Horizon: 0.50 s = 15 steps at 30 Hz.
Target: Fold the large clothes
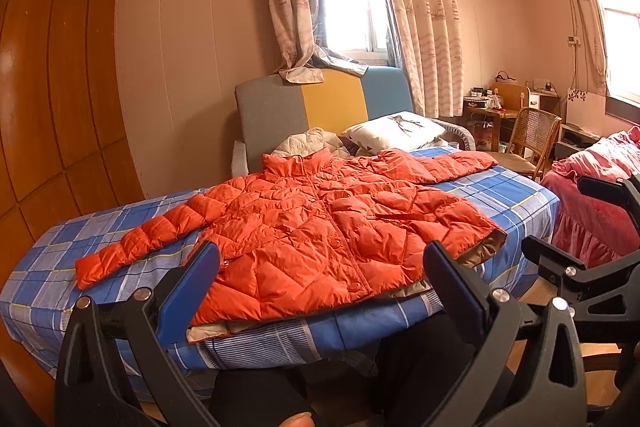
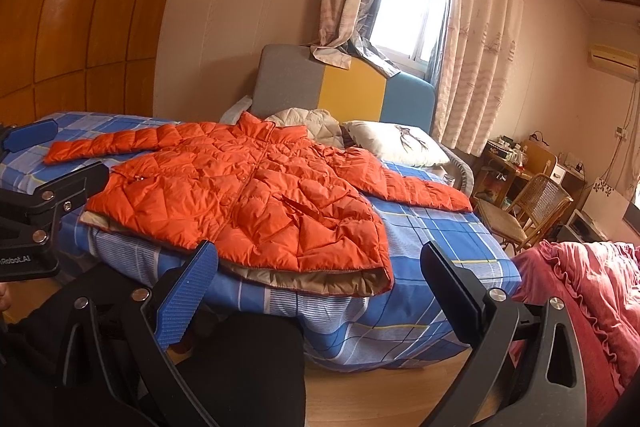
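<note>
An orange quilted puffer jacket (image 1: 320, 227) is seen spread flat, front up and buttoned, on a bed covered with a blue plaid sheet (image 1: 508, 195), both sleeves stretched outward. It lies just ahead of the left tongs (image 1: 320, 267), whose blue-padded fingers (image 1: 192, 283) are spread wide apart with nothing between them; the hem's near edge, showing beige lining, is framed between the fingertips without being touched. In the right wrist view the jacket's hem corner (image 2: 376, 267) is found ahead of the right tongs (image 2: 320, 267), likewise released and empty, held short of the bed's edge. The left tongs are glimpsed at the left of that view, level with the jacket's sleeve. Beyond the collar a white printed pillow (image 1: 396, 131) is leaned near a grey, yellow and blue headboard (image 1: 320, 103).
</note>
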Each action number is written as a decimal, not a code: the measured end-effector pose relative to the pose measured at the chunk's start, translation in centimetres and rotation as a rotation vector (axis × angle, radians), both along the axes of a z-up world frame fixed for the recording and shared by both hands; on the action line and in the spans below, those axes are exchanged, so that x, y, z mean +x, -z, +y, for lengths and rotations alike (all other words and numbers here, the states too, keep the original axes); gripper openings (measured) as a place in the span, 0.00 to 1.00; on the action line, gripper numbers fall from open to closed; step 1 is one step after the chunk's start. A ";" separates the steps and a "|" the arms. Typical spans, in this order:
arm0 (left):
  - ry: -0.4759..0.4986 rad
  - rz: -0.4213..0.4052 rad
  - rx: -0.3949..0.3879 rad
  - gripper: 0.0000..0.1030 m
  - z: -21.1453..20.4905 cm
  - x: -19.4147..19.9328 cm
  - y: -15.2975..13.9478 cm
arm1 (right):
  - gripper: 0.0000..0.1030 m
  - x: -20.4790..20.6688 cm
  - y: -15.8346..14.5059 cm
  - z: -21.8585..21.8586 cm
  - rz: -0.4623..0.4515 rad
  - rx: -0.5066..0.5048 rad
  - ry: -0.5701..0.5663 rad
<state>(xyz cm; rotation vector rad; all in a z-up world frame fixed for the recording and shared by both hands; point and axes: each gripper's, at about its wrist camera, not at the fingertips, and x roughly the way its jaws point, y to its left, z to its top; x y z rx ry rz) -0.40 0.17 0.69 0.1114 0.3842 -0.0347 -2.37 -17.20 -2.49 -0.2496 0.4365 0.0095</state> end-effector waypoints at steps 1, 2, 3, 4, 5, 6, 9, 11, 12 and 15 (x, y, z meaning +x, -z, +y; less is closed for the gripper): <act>0.002 0.000 -0.002 0.98 0.0 0.0 0.0 | 0.97 0.0 0.0 0.0 0.000 0.002 0.001; 0.000 -0.001 -0.001 0.98 0.0 0.0 0.0 | 0.97 0.0 0.0 0.0 0.000 0.004 0.001; 0.001 -0.001 -0.002 0.98 0.0 0.0 0.1 | 0.97 0.0 0.0 0.1 0.000 0.003 0.001; 0.004 0.000 -0.004 0.98 0.0 0.0 0.0 | 0.97 0.0 0.0 0.1 -0.002 0.001 0.003; 0.004 0.000 -0.003 0.98 0.0 0.0 0.1 | 0.97 -0.1 0.0 0.1 -0.003 0.000 0.003; 0.004 0.000 -0.003 0.98 0.0 0.0 0.0 | 0.97 -0.1 -0.1 0.1 -0.003 0.000 0.002; 0.006 0.000 -0.005 0.98 0.2 0.1 0.1 | 0.97 -0.1 -0.2 0.1 -0.005 0.001 0.002; 0.003 0.000 -0.005 0.98 0.1 0.1 0.1 | 0.97 -0.1 -0.2 0.1 -0.006 0.001 0.004; 0.003 0.000 -0.005 0.98 0.1 0.1 0.1 | 0.97 -0.1 -0.2 0.1 -0.004 0.001 0.003; 0.003 0.001 -0.005 0.98 0.1 0.1 0.1 | 0.97 -0.1 -0.2 0.1 -0.006 0.001 0.003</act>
